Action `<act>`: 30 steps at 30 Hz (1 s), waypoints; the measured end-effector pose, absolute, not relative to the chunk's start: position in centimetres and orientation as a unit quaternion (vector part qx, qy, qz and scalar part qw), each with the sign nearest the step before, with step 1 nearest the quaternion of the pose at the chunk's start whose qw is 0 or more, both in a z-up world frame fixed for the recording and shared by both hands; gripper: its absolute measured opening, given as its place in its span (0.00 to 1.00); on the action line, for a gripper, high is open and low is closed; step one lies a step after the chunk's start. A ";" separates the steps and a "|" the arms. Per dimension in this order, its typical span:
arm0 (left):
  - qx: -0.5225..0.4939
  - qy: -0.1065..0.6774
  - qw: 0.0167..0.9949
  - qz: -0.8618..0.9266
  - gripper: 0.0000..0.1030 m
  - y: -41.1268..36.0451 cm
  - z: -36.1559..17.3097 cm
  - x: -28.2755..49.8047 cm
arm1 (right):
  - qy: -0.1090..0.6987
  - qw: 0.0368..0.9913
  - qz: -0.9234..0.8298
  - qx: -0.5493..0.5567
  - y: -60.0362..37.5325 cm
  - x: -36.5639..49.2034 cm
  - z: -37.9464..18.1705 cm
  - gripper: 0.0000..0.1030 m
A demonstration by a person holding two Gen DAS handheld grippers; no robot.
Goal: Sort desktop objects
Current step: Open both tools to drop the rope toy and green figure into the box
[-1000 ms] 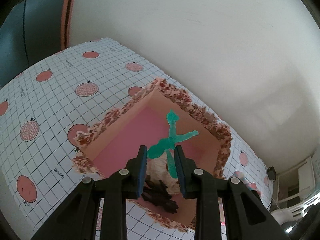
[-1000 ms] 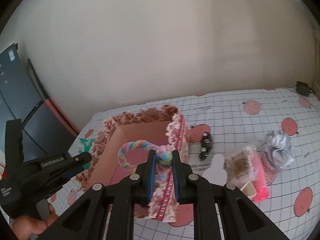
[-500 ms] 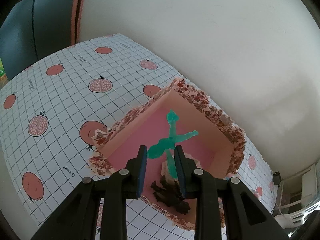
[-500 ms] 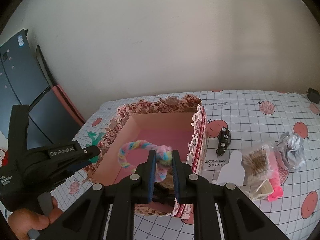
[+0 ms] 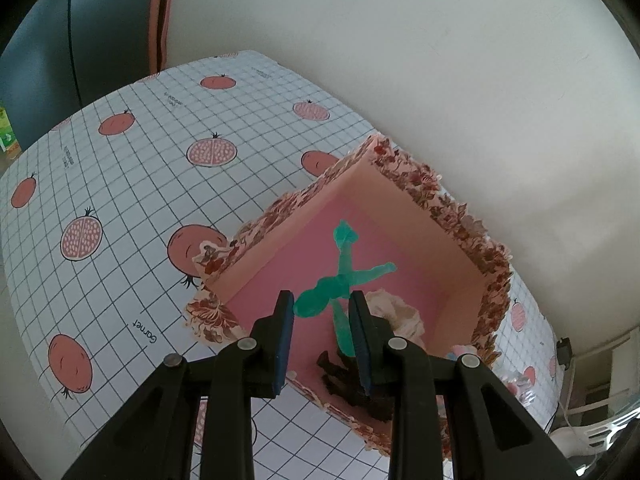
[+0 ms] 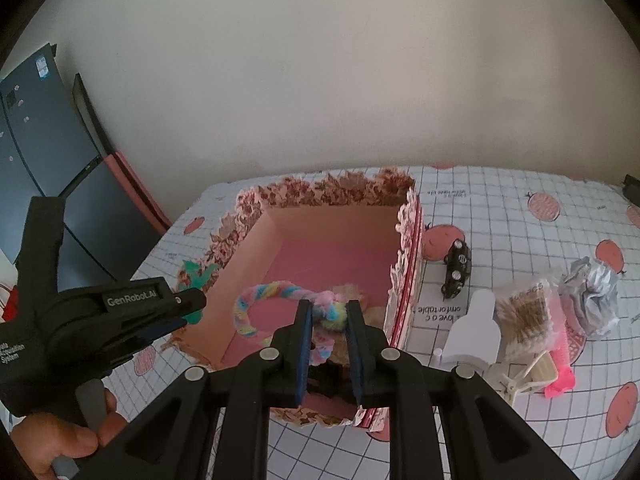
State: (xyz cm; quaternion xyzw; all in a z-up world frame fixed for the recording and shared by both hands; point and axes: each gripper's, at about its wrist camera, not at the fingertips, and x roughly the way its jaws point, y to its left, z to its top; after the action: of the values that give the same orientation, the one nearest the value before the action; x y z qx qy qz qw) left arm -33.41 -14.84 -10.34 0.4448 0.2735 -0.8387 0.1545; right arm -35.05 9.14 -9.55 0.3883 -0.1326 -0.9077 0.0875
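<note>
A floral box with a pink inside [image 5: 404,240] [image 6: 332,220] stands on the gridded tablecloth. My left gripper [image 5: 322,312] is shut on a green plastic figure [image 5: 344,272] and holds it above the box's near corner. My right gripper [image 6: 328,316] is shut on a pastel rainbow chenille ring [image 6: 256,300] over the box's front part. Inside the box lie a cream fluffy item [image 5: 396,312] and a dark brown clip [image 5: 352,384]. The left gripper's body [image 6: 120,316] shows at the box's left side in the right wrist view.
Right of the box lie a black toy car [image 6: 456,268], a white bottle-shaped card [image 6: 476,332], a bag of cotton swabs [image 6: 528,316], a pink comb [image 6: 560,372], a beige clip [image 6: 532,372] and crumpled silver foil [image 6: 592,296]. A wall stands behind the table.
Both grippers rose and pulled back, so the box sits farther away and more of its inside shows. Both still hold their items.
</note>
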 end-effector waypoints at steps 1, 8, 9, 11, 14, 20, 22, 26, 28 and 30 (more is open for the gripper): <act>0.448 0.272 0.154 -0.838 0.28 -14.8 -10.5 -33.5 | -0.134 0.086 -0.906 0.393 9.2 -35.1 -9.8 0.19; 0.466 0.271 0.156 -0.828 0.33 -14.7 -11.2 -33.8 | -0.130 0.083 -0.900 0.409 9.1 -35.5 -10.5 0.22; 0.468 0.271 0.158 -0.826 0.36 -14.7 -11.3 -33.8 | -0.130 0.082 -0.899 0.410 9.1 -35.5 -10.5 0.22; 0.469 0.274 0.156 -0.825 0.43 -14.8 -11.4 -33.8 | -0.130 0.082 -0.899 0.410 9.2 -35.5 -10.6 0.27; 0.469 0.271 0.156 -0.826 0.50 -14.7 -11.4 -33.8 | -0.127 0.086 -0.899 0.409 8.9 -35.5 -10.5 0.30; 0.470 0.271 0.157 -0.825 0.53 -14.7 -11.4 -33.8 | -0.125 0.087 -0.900 0.409 8.8 -35.5 -10.5 0.31; 0.470 0.273 0.155 -0.825 0.55 -14.7 -11.4 -33.9 | -0.124 0.087 -0.900 0.409 8.8 -35.5 -10.5 0.31; 0.471 0.271 0.154 -0.825 0.56 -14.6 -11.4 -33.9 | -0.125 0.087 -0.900 0.409 8.8 -35.5 -10.6 0.31; 0.470 0.271 0.154 -0.826 0.56 -14.6 -11.4 -33.9 | -0.125 0.086 -0.900 0.409 8.8 -35.5 -10.6 0.31; 0.470 0.271 0.155 -0.825 0.56 -14.6 -11.4 -33.8 | -0.125 0.087 -0.900 0.409 8.8 -35.5 -10.5 0.32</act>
State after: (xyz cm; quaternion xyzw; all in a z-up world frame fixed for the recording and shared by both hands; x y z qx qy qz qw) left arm -33.85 -14.64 -11.45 0.4704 0.2710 -0.8254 0.1547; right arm -35.50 8.78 -10.55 0.4088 -0.1254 -0.8997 0.0870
